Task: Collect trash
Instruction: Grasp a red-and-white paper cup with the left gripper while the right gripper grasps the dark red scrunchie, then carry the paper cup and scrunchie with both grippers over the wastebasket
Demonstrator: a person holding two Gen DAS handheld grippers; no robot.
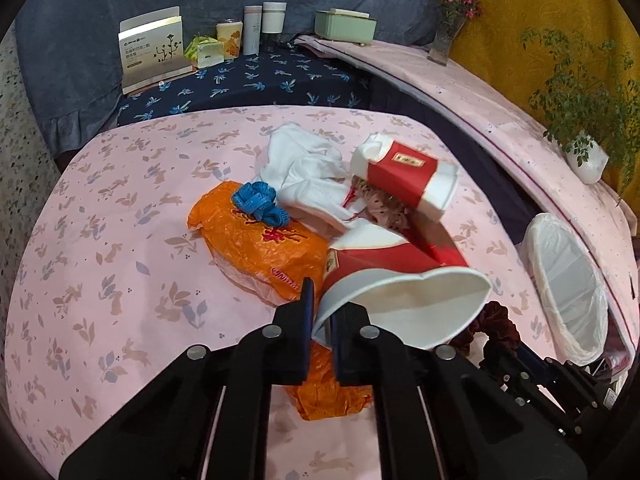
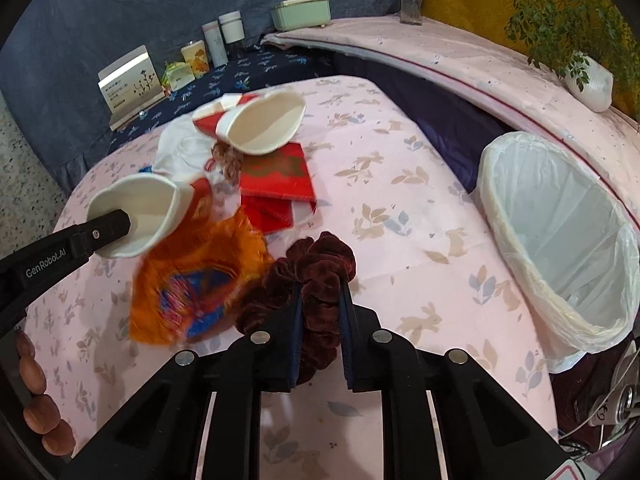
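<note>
On the left, the left hand-held gripper (image 1: 320, 320) is closed thin on the rim wall of a crushed red-and-white paper cup (image 1: 400, 292), one finger inside the mouth and one outside; the cup lies tipped on its side over a crumpled orange plastic bag (image 1: 256, 240) at the near part of the bench with the pink rabbit-print cloth (image 1: 120, 240). That pinch looks sound, so the lift should go straight up before any swing, lest the cup drag the orange bag along. Further back lie a white crumpled cloth or paper (image 1: 304, 164), a tangle of blue ribbon (image 1: 260, 200) and a second red-and-white paper cup (image 1: 404, 176), left for later trips. To the right, the right hand-held gripper (image 2: 320, 300) is squeezed on a dark maroon velvet scrunchie (image 2: 316, 264), whose soft folds bulge between and above the pads; the grip seems deep enough, though the loop hanging to the left could snag the bag. Farthest right stands the white-lined round waste bin (image 2: 560, 216), mouth open and just beside the bench edge. Carry each piece well over the rim before letting go, right hand first, since it is nearer.
</note>
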